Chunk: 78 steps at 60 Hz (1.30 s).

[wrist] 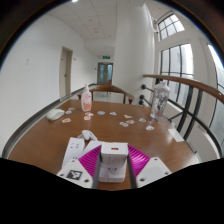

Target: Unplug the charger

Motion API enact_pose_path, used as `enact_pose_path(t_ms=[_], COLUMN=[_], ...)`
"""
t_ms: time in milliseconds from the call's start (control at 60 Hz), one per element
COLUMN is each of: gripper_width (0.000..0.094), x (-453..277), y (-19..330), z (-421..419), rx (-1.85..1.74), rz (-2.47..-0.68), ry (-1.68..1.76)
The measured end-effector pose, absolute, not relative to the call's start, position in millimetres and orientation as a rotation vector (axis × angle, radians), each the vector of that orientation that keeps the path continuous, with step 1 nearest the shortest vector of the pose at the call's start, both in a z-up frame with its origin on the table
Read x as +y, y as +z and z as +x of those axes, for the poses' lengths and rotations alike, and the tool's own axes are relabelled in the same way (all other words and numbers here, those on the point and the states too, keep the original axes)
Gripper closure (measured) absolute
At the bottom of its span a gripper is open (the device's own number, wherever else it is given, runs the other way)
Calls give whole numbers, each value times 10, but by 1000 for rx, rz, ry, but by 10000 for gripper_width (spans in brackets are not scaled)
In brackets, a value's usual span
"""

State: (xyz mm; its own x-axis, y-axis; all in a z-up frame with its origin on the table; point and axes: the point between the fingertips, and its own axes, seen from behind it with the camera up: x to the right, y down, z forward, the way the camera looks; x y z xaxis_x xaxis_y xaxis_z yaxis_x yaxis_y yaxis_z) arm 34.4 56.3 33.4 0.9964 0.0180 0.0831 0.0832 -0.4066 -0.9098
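Observation:
A white boxy charger (113, 160) sits between my two fingers, just above the brown round table (40, 140). Both magenta pads (90, 158) press against its sides, so my gripper (113, 165) is shut on it. No socket or cable shows around the charger. The white finger bodies bear black and white markers at either side.
Beyond the fingers the table holds a pink-labelled bottle (87, 98), a white object (54, 115) to its left, several small scattered items (124, 121), and a clear glass piece (159, 100) at the right. A railing, windows and a door lie behind.

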Motion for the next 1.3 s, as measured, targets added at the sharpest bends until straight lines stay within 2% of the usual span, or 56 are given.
enact_pose_path(t_ms=[17, 167, 267, 400, 450, 517, 567, 667, 733, 967, 1017, 1150, 1300], gripper_width=[551, 718, 766, 767, 767, 768, 766, 753, 745, 692, 686, 671, 601], x=[560, 591, 599, 576, 590, 567, 526, 426, 318, 67, 53, 121, 300], y=[298, 332, 353, 394, 698, 1426, 1841, 2091, 1969, 604, 412, 112, 33], z=[312, 288, 277, 254, 289, 494, 572, 703, 913, 1279, 1337, 1423, 1430], rx=[-75, -45, -50, -83, -58, -44, -29, -34, -26, 8, 30, 72, 95], rz=[-1999, -1972, -1965, -1960, -1880, -1706, -1657, -1684, -1722, -2037, -2087, -2153, -2158], ry=[-51, -3, 17, 38, 48, -59, -55, -32, -108, -154, -145, -137, -97])
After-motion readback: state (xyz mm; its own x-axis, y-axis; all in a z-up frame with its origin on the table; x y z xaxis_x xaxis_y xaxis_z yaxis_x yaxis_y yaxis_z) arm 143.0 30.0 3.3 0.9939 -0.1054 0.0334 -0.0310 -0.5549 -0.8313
